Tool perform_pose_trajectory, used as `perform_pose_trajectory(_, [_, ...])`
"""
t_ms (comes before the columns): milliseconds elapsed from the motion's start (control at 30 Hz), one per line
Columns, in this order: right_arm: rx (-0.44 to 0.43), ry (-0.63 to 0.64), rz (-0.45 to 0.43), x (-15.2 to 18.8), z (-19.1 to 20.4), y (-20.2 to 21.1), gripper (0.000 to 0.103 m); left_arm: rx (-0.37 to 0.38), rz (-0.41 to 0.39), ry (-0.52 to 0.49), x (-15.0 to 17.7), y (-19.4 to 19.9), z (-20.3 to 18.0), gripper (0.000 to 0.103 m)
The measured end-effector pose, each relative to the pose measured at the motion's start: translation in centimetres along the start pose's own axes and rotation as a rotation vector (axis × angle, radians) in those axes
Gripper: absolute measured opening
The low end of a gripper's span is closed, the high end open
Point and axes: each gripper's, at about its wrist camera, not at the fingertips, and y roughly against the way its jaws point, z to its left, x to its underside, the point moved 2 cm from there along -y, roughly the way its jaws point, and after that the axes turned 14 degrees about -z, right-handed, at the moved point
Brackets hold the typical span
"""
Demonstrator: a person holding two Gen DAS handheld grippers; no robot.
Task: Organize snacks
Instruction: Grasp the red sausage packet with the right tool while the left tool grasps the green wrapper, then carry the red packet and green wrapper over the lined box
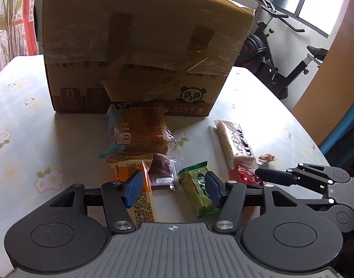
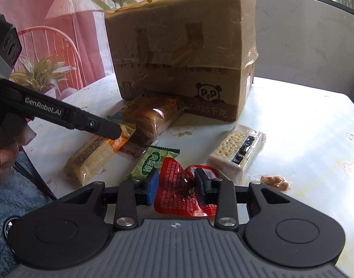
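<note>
Several snack packets lie on the table before a taped cardboard box (image 1: 140,53). My left gripper (image 1: 173,191) is open above an orange packet (image 1: 130,185), a dark brown packet (image 1: 162,173) and a green packet (image 1: 197,192). My right gripper (image 2: 177,188) has its jaws around a crumpled red packet (image 2: 177,185), which lies between the pads; whether they squeeze it is unclear. A bread packet (image 1: 142,129) lies near the box, a cracker pack (image 1: 234,141) to the right. The right gripper shows in the left wrist view (image 1: 276,176).
The box (image 2: 184,53) stands at the table's far side. A small clear packet of brown bits (image 2: 274,181) lies right of the crackers (image 2: 237,148). An exercise bike (image 1: 281,53) stands beyond the table (image 1: 26,127). The left gripper's body (image 2: 61,113) reaches in from the left.
</note>
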Motion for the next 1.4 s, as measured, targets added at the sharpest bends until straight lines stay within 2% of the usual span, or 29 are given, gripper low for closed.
perform_pose_trajectory(167, [0.009,-0.03,-0.019,-0.1,-0.8,0.3,0.036,0.052,0.07,0.013,0.5,-1.5,-1.1,0.05])
perform_pose_trajectory(267, [0.019,-0.056,-0.027,0.1,-1.2,0.5,0.036,0.071,0.103,-0.004,0.8,-2.8,-2.0,0.049])
perform_pose_trajectory(467, [0.049,-0.125,-0.02,0.7,-2.7,0.5,0.036,0.043,0.154,-0.04,1.2,-5.3,-2.9,0.049])
perform_pose_trajectory(733, [0.049,-0.141,-0.012,0.9,-2.9,0.4,0.036,0.025,0.161,-0.105,1.5,-7.4,-4.3,0.049])
perform_pose_trajectory(800, [0.051,-0.143,-0.009,1.0,-2.9,0.3,0.036,0.017,0.148,-0.136,1.8,-7.2,-4.7,0.049])
perform_pose_trajectory(900, [0.052,-0.142,-0.007,0.9,-2.9,0.2,0.036,-0.009,0.133,-0.188,2.2,-6.6,-4.8,0.04])
perform_pose_trajectory(1167, [0.047,-0.134,-0.012,0.8,-2.8,0.2,0.036,0.021,0.088,-0.061,2.6,-4.3,-2.5,0.04])
perform_pose_trajectory(1400, [0.026,-0.092,-0.052,-0.2,-1.7,0.8,0.036,0.027,-0.02,-0.076,1.3,-1.9,-2.5,0.04])
